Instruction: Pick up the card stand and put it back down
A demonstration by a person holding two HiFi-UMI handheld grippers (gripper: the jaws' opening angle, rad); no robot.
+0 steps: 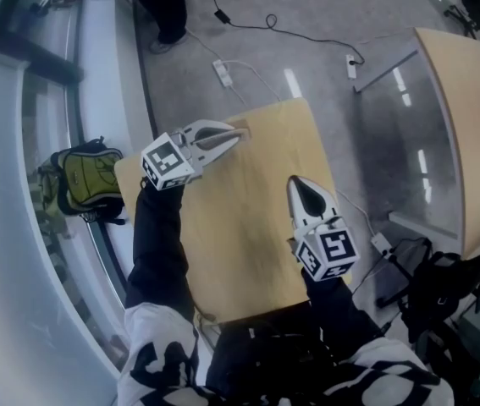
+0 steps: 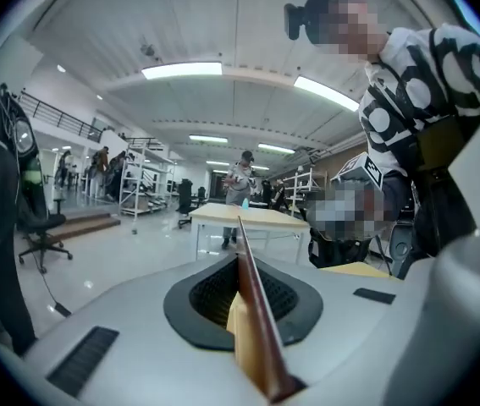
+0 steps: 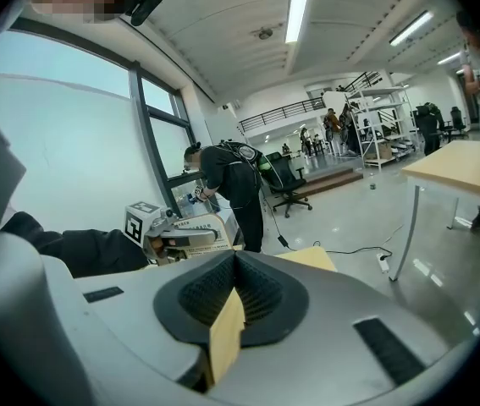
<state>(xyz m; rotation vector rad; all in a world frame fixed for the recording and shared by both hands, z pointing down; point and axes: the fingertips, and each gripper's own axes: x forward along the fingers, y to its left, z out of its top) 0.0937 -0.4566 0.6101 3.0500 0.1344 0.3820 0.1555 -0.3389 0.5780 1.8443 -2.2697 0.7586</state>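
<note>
The card stand (image 2: 256, 311) is a thin brown wooden plate, seen edge-on between the jaws in the left gripper view. My left gripper (image 1: 236, 134) is shut on it above the far left corner of the small wooden table (image 1: 256, 252). In the right gripper view the same stand (image 3: 197, 233) shows as a cream plate with print, held off the table by the left gripper (image 3: 159, 231). My right gripper (image 1: 297, 183) hovers over the table's right side, jaws shut, with nothing visibly held. I cannot tell how high the stand hangs above the table.
A green backpack (image 1: 87, 180) lies by the window ledge at left. A second table (image 1: 477, 134) stands at right. A power strip with cables (image 1: 223, 73) lies on the floor beyond. A black bag (image 1: 443, 290) sits near right. A person in black (image 3: 235, 184) bends by the window.
</note>
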